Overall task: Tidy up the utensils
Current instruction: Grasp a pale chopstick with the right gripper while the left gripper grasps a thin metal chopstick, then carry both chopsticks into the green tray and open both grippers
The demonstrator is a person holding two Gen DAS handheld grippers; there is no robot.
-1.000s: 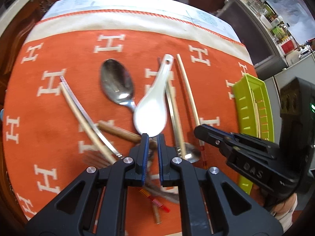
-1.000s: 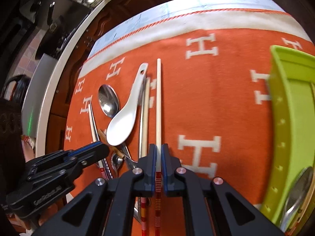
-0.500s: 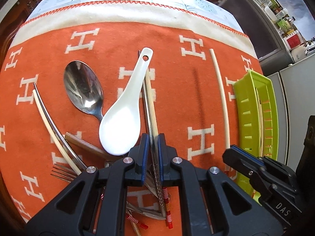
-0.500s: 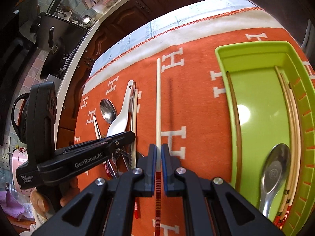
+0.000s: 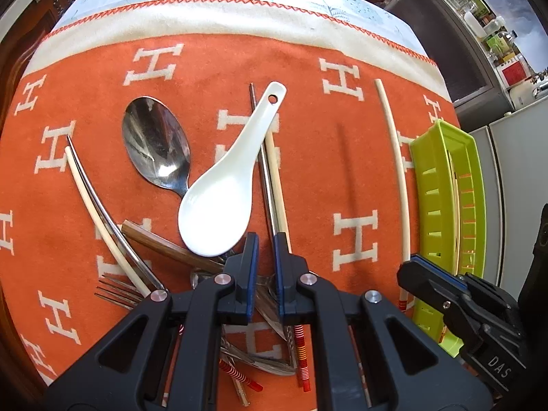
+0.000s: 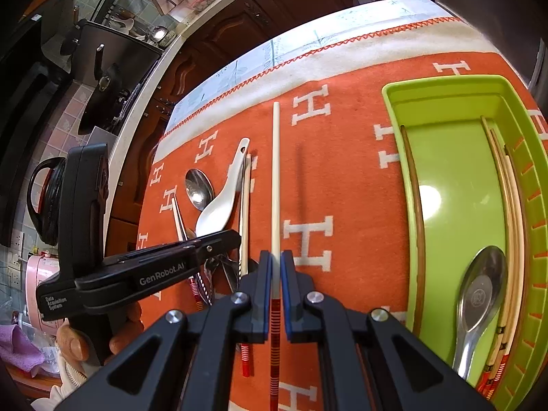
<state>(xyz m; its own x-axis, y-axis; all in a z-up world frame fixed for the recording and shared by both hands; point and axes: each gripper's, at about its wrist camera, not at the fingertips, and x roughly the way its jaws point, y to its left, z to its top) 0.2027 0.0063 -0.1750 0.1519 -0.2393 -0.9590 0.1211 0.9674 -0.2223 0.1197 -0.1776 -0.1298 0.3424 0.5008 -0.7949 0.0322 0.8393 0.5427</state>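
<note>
The right gripper (image 6: 276, 274) is clamped on a pale chopstick (image 6: 275, 178), above the orange cloth (image 6: 342, 171) beside the green tray (image 6: 459, 178). The left gripper (image 5: 265, 253) pinches a metal chopstick (image 5: 265, 178); the white spoon (image 5: 222, 205) overlaps it.

Both grippers' fingers (image 5: 251, 267) (image 6: 265, 294) closed, pointing steeply downward.

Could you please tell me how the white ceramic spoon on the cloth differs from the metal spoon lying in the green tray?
The white ceramic spoon is opaque white with a short handle with a hole at its tip; the metal spoon is shiny steel with a slimmer handle. The ceramic spoon lies on the orange cloth among loose utensils; the metal spoon lies in the green tray beside chopsticks. Both lie bowl-up.
</note>
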